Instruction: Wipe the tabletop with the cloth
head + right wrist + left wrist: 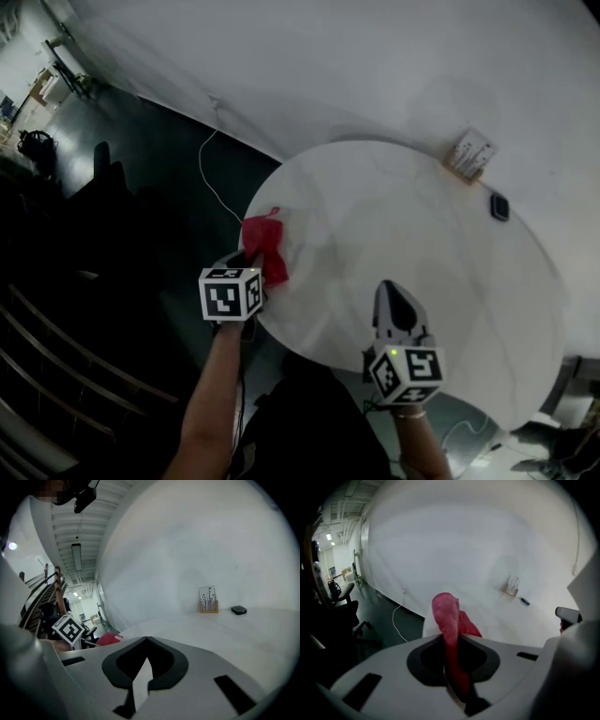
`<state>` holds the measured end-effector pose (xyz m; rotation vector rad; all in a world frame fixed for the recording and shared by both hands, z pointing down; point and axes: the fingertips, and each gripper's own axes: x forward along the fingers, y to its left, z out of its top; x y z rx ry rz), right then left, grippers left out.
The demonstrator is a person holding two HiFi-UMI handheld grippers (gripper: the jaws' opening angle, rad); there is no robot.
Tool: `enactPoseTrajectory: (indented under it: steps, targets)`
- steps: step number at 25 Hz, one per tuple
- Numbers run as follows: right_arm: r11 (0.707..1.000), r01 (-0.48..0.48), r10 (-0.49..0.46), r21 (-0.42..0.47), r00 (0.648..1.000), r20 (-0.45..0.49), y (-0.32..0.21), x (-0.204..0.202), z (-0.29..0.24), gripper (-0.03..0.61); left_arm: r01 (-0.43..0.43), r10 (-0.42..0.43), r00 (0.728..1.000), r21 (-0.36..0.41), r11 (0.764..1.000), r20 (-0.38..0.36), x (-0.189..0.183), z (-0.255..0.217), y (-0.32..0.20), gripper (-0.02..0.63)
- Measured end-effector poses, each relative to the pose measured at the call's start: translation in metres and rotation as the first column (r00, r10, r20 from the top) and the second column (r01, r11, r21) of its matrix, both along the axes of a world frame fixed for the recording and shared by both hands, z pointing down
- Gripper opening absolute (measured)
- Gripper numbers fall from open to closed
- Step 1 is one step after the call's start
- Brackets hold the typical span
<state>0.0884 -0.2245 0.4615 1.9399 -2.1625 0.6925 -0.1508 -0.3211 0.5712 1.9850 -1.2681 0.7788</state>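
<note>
Red cloth (pixel 265 242) pinched in left tool (pixel 451 641), right tool (pixel 146 640) closed, empty

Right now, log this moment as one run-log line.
left hand-held gripper: shut on red cloth, at left edge of round white table | right hand-held gripper: shut, empty, over table

Cloth (pixel 265 246) centre-left of frame, at left edge of worktop (pixel 450 281), in left hand-held gripper (pixel 246 263). Right hand-held gripper (pixel 392 298) lower centre, above worktop. Card stand (pixel 471 153) and small device (pixel 500 206) upper right. Cable (pixel 208 169) on floor, upper left.
</note>
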Motion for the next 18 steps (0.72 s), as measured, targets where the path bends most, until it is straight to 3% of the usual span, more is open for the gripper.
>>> enactPoseTrajectory:
  steps: [8,11,14,18]
  targets:
    - [1.0,0.015,-0.015,0.012,1.0,-0.011,0.008,-0.013,-0.007,0.002,0.179,-0.179,0.981,0.015,0.984,0.075,-0.093,0.001,0.023,0.052]
    - [1.0,0.008,-0.007,0.015,1.0,-0.019,0.013,-0.011,-0.01,0.002,0.199,-0.202,0.978,0.054,0.978,0.058,-0.101,-0.014,0.032,0.051]
    - [1.0,-0.021,0.021,0.014,1.0,-0.022,0.023,-0.006,-0.012,0.002,0.135,-0.137,0.99,0.089,0.987,0.013,-0.076,-0.039,0.033,0.051]
    - [0.996,-0.088,0.088,0.022,0.996,-0.015,0.045,0.004,-0.014,0.002,-0.067,0.074,0.996,0.124,0.99,-0.056,0.003,-0.067,0.039,0.051]
